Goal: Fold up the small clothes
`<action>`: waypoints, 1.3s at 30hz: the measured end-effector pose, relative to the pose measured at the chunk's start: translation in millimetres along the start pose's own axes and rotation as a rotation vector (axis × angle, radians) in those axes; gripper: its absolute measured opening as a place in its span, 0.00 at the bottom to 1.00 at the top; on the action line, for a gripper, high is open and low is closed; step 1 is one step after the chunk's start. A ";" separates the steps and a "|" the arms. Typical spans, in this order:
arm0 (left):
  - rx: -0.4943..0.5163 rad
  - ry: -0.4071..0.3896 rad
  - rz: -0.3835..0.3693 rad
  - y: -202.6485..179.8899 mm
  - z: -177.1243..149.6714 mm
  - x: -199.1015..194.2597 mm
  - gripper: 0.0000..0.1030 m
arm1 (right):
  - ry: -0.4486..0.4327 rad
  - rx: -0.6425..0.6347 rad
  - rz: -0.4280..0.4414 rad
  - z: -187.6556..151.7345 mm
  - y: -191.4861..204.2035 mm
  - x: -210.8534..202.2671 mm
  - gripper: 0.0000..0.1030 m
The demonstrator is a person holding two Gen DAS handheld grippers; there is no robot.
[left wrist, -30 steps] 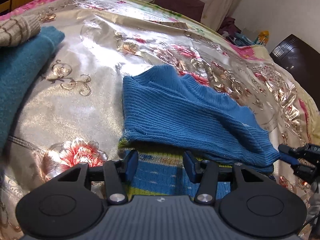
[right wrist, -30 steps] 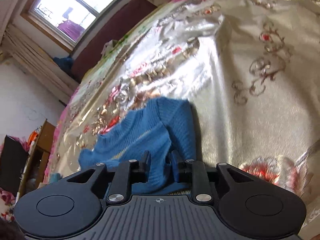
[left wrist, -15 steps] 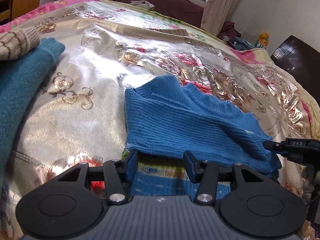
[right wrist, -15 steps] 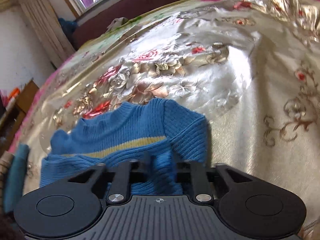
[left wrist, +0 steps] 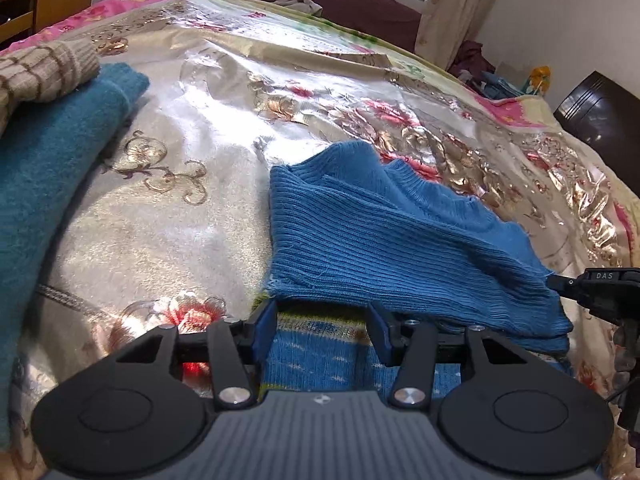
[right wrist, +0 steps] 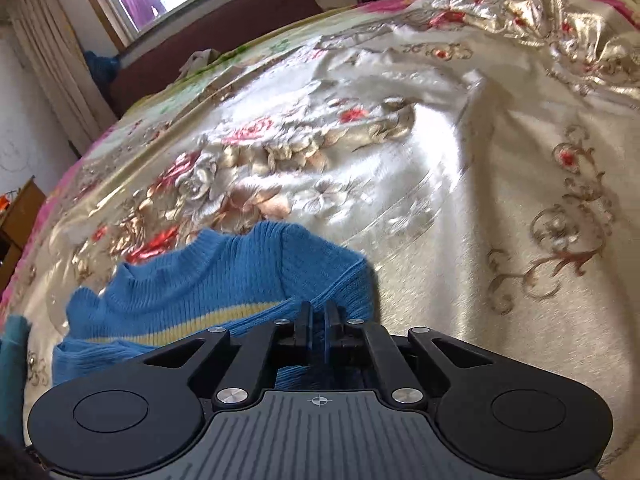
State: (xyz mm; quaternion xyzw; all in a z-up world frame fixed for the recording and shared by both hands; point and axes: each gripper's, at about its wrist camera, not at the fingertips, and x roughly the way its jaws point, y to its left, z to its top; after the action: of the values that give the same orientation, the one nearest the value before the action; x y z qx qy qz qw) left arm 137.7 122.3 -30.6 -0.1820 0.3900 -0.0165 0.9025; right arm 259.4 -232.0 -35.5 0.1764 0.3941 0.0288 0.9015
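The blue sweater lies mid-frame on the floral bedspread, its edge pinched in the right gripper, while only the left view shows the left gripper half-open over the hem and teal knitwear upper left

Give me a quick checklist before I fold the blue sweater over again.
1. Right gripper pinching the blue sweater: ok, jaws nearly shut on knit.
2. Left gripper holding the sweater: not ok, its jaws stand apart over the striped hem, pads not pressing.
3. Bedspread beyond the sweater free for the fold: ok.
4. Teal sweater apart from the blue one: ok.
5. Layers lying flat: not ok, the top layer ridges up.
6. How many layers the right gripper holds: cannot tell.
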 end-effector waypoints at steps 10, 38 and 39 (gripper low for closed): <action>-0.020 0.001 0.001 5.4 -5.4 -9.0 0.52 | -0.003 -0.024 0.025 -13.9 -2.4 -24.9 0.12; 0.028 0.326 -0.041 21.6 -85.2 -99.0 0.52 | 0.401 -0.115 0.083 -127.5 -36.8 -167.7 0.29; 0.031 0.330 -0.041 21.7 -87.4 -100.7 0.52 | 0.414 -0.115 0.087 -129.9 -37.3 -167.4 0.30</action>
State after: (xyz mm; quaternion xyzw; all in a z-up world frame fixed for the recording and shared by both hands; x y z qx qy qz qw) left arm 3.3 132.2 -22.7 -0.1708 0.5288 -0.0707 0.8284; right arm 47.3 -260.5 -12.4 0.1320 0.5605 0.1258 0.8078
